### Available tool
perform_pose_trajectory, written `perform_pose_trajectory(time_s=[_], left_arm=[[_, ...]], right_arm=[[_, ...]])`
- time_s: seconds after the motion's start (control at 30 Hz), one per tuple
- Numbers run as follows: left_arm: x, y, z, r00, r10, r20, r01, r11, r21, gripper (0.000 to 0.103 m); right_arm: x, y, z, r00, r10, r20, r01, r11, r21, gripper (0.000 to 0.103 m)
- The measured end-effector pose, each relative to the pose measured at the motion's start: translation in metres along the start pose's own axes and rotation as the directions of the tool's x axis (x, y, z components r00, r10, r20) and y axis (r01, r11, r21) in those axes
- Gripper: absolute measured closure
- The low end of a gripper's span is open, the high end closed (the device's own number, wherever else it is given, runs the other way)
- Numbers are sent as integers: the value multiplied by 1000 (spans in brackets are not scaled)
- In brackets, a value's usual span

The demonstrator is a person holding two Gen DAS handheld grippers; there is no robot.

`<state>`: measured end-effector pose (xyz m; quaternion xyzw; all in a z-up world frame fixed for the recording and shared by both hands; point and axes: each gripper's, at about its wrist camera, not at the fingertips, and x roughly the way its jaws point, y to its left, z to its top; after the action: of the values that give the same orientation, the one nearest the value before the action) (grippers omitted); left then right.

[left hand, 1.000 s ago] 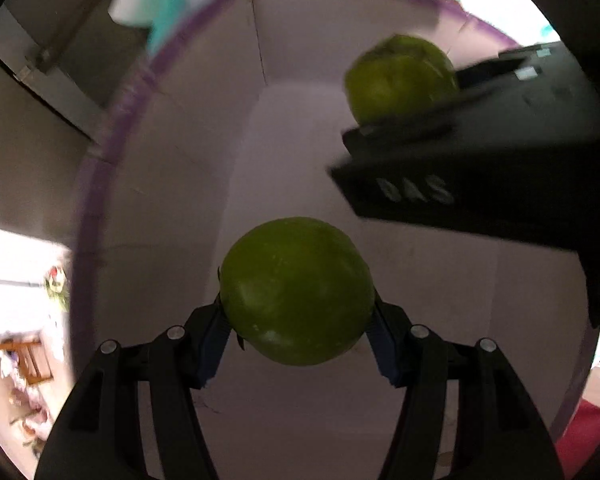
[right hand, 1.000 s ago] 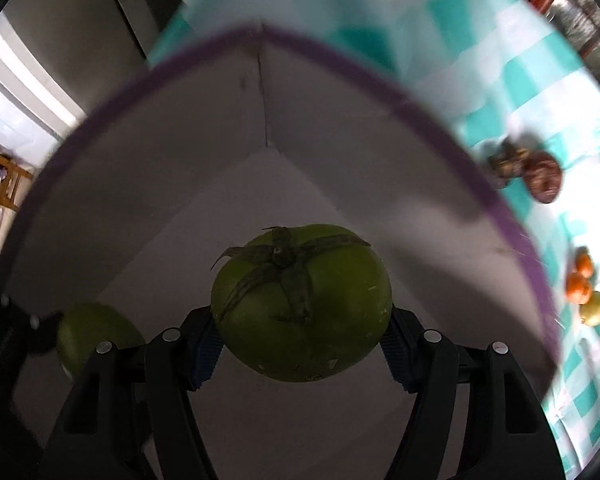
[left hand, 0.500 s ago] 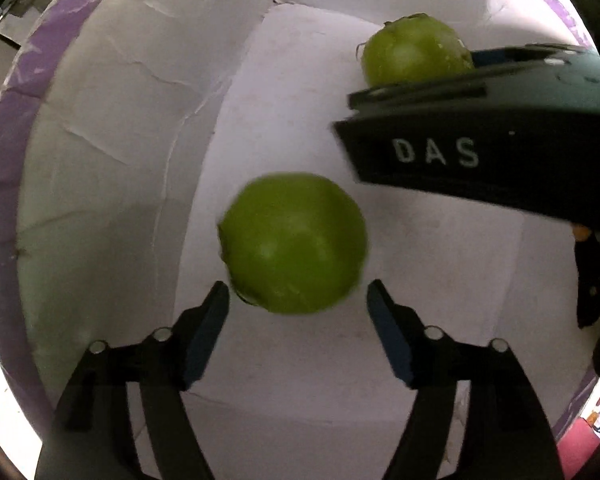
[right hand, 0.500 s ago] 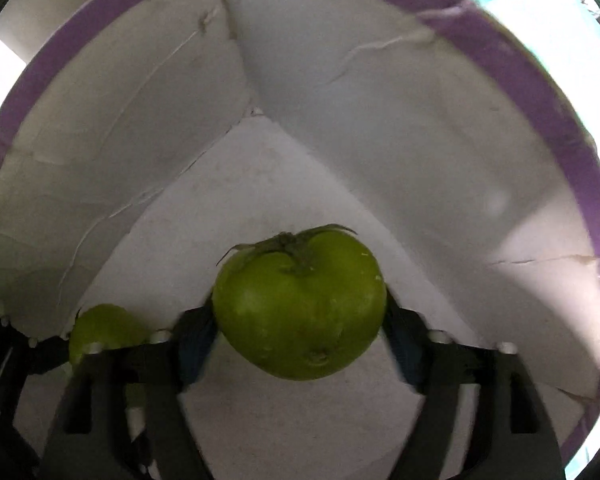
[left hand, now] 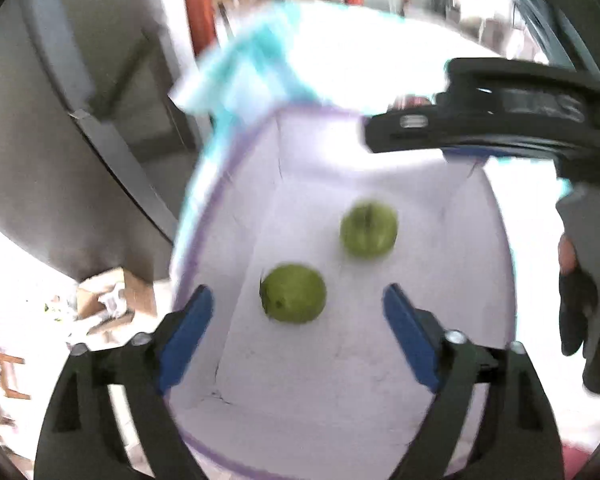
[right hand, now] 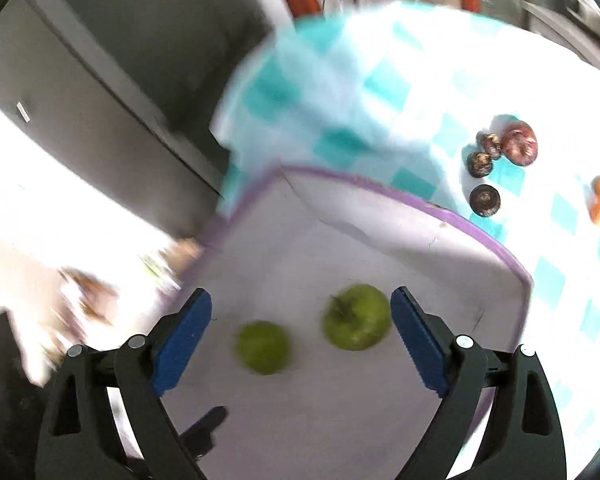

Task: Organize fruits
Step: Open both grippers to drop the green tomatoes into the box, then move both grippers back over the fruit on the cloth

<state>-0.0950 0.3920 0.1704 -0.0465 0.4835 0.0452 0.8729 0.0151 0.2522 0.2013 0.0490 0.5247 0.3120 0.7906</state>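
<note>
L gripper (left hand: 296, 340) above box (left hand: 380, 420), tilted down, jaws opening, nothing between pads | R gripper (right hand: 300, 340) same, jaws opening, empty | 2 green fruits (left hand: 293, 299) (left hand: 369, 230) on box floor, apart | dark fruits (right hand: 485, 200) on checked cloth (right hand: 420, 92) beyond box | frames blurred, bkgd unclear

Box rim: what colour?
Purple, edging the white box; clearest in the right wrist view.

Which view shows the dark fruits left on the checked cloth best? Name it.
The right wrist view: the dark fruits lie in plain sight on the checked cloth beyond the box. The left wrist view shows none; glare washes out its cloth.
</note>
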Motion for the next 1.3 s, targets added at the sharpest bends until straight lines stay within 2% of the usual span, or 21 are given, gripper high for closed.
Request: perform_pose_trajectory(time_s=[0.03,0.07,0.13,0.2,0.3,0.43,0.5,0.57,0.7,0.73,0.8,0.9,1.03,1.2,1.3], left_arm=[[-20,-4,1,998,-5,66,8,999,-38,2],[-34,-5,-6,993,-6,116,14,998,-68,2],[-63,-10,-20,984,-17,176,37,993,-113,2],[-76,-23,-31,976,-36,213,65,989,-131,2],[-86,-43,-39,967,-49,249,73,993,-89,2],[-110,-77,-60,955,-18,297,31,999,-39,2],[-111,-88,-58,951,-5,310,19,999,-43,2],[-115,-107,-58,946,6,323,12,998,-54,2],[-124,-163,-57,932,8,363,33,994,-107,2],[-124,-183,-56,926,-13,378,57,993,-104,2],[-123,-230,-56,917,-53,396,68,997,-24,2],[-108,-285,-57,933,-115,340,99,993,65,2],[-84,-345,-63,956,-159,248,149,987,56,2],[-55,-390,-61,976,-157,153,147,986,77,2],[-34,-408,-64,984,-157,84,150,985,85,2]], right_arm=[[-24,-2,-3,997,41,58,-43,998,35,14],[-38,-9,-11,993,60,102,-66,996,55,14],[-60,-6,-28,985,58,163,-72,994,80,14],[-82,-9,-49,983,27,180,-47,993,110,14],[-81,-35,-71,980,-42,193,12,989,150,14],[-94,-62,-88,969,-60,240,13,982,191,14],[-101,-72,-91,964,-63,258,19,985,171,14],[-115,-82,-96,958,-103,267,71,989,127,14],[-150,-121,-108,954,-140,265,133,990,43,14],[-163,-138,-115,950,-142,280,140,990,28,14],[-183,-166,-125,945,-125,303,126,992,16,14],[-203,-213,-138,947,-136,292,136,990,20,14],[-223,-279,-161,943,-155,295,135,987,87,14],[-233,-341,-188,934,-207,291,153,968,197,14],[-224,-374,-207,948,-212,237,150,955,255,14]])
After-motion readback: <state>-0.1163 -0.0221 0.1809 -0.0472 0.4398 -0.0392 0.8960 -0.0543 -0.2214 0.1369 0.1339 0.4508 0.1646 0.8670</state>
